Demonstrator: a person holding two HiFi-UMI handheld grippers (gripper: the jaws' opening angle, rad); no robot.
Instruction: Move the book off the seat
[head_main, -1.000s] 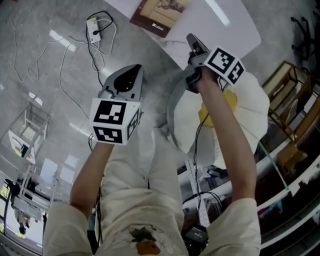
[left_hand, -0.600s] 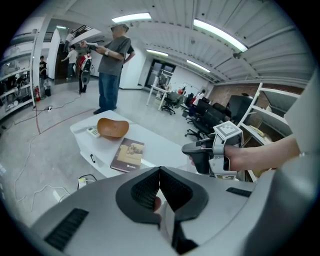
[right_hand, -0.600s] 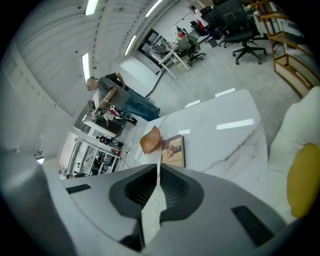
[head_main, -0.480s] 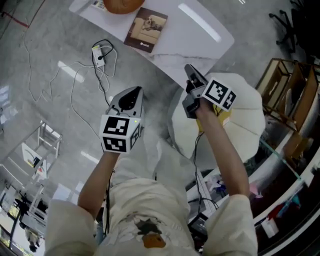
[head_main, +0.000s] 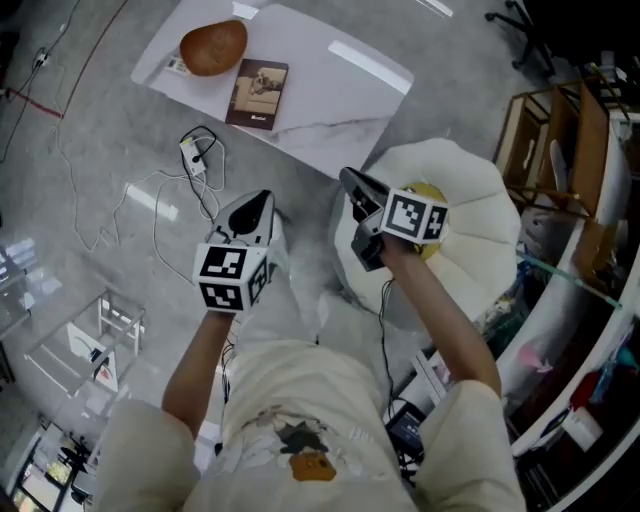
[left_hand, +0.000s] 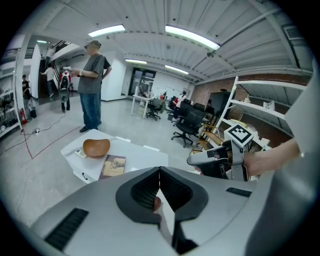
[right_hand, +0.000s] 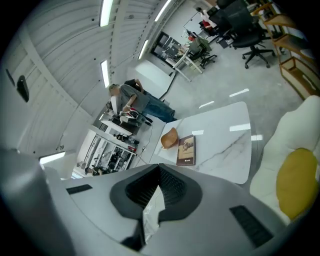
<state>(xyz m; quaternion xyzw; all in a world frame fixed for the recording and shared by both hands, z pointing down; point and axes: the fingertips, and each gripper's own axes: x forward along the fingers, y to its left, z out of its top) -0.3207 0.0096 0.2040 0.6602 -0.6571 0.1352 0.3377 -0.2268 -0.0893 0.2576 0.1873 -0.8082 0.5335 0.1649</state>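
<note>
Grey floor below: backs off from far table bearing book, seat at right now book-free, left gripper and right gripper both closed, empty.

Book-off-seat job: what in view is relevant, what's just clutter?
Job: book lying on white table; white seat; left gripper and right gripper, fingers shut, empty.
Lying about: brown bowl-shaped thing; floor power strip; yellow cushion; wooden shelf.
</note>
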